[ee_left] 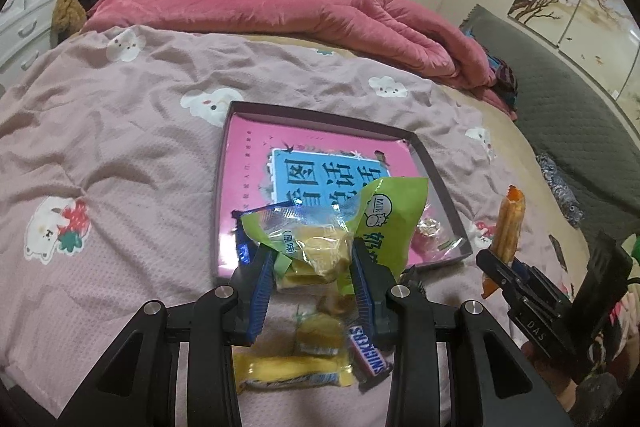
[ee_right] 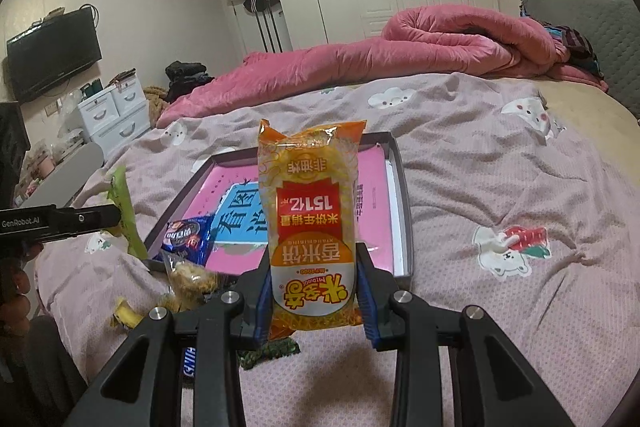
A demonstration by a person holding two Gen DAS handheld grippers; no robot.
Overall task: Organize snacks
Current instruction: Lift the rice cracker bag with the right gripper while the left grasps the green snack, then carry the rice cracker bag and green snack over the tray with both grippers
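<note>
Tray (ee_right: 404,187) far half and right side open, only the flat pink book (ee_right: 372,211) inside. Near-left tray corner blocked: blue packet (ee_right: 188,235) on the rim, loose snacks (ee_right: 188,279) piled on the bed just before it. Bedspread (ee_right: 500,187) right of tray clear. Pink quilt (ee_right: 400,47) heaped well behind tray.

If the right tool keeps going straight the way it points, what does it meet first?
Probably the shallow box with the pink book inside; the rice cracker pack it grips would touch down first. Depth is uncertain.

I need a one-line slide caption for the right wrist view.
Right gripper holds an orange rice cracker pack upright above the tray on the bed.
</note>
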